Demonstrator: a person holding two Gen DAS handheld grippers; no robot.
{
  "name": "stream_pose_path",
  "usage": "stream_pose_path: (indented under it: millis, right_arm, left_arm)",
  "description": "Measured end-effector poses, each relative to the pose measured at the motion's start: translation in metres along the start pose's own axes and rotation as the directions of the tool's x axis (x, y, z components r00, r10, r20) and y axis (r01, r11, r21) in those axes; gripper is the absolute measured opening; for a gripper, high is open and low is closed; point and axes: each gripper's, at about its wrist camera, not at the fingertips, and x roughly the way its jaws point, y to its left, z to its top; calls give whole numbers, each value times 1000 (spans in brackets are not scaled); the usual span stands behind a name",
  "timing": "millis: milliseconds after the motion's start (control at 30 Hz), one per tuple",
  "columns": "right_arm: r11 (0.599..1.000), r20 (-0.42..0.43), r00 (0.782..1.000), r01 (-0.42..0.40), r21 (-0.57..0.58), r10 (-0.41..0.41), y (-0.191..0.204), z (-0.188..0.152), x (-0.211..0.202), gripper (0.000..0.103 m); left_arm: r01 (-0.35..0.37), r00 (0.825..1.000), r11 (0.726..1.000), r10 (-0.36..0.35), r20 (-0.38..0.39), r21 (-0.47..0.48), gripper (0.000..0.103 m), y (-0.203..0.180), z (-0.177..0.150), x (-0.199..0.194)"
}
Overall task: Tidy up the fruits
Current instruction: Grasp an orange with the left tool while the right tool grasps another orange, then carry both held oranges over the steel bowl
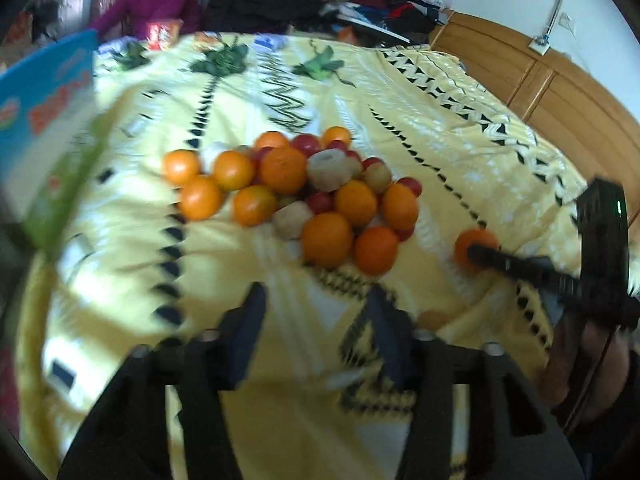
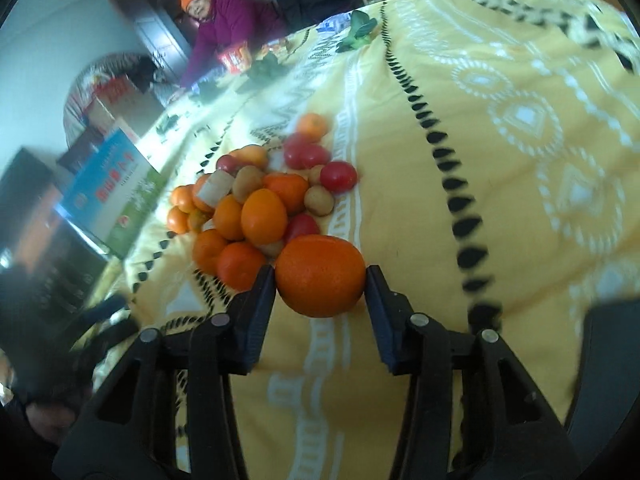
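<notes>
Fruit lies heaped in the middle of a yellow blanket (image 1: 420,92) with black and white patterns — a pile (image 1: 288,188) of oranges, small red tomatoes and a few brownish kiwis, all touching or overlapping one another. The right gripper (image 2: 320,276) holds one orange (image 2: 320,276) between its two fingers, both pads pressed against its sides, just at the near edge of the pile. In the left wrist view this same orange (image 1: 474,250) sits apart from the heap, off to the right, with one dark finger of the right gripper (image 1: 486,254) crossing in front of it; whether it rests on the blanket or is lifted clear cannot be told. The left gripper (image 1: 316,304) hangs above bare blanket on the near side of the pile, its fingers spread wide with nothing between them, and this view is blurred. At the left edge of the blanket stands a blue and green box (image 2: 116,188), near the pile but not touching it. At the far end a person in a purple top (image 2: 236,28) and orange hat leans over the blanket, with green leaves (image 1: 316,65) and red packets (image 2: 236,58) lying near her — clothes are piled behind.
</notes>
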Motion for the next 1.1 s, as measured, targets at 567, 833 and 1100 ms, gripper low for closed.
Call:
stream_pose_path:
  millis: [567,833,1100]
  right_arm:
    - [998,-11,999,-47,49,47,-1,-1,5,46]
    - [987,43,999,-24,-162,32,54,2,-23,46]
    - [930,77,986,-111,-351,147,172,24,-49,46]
  left_arm:
    - [50,998,998,-51,-40,-23,37,1,23,56]
    - [-3,989,999,8,146,-35,37,7,30,-49]
    - [-196,889,955,269,371,-221,37,91,24,-218]
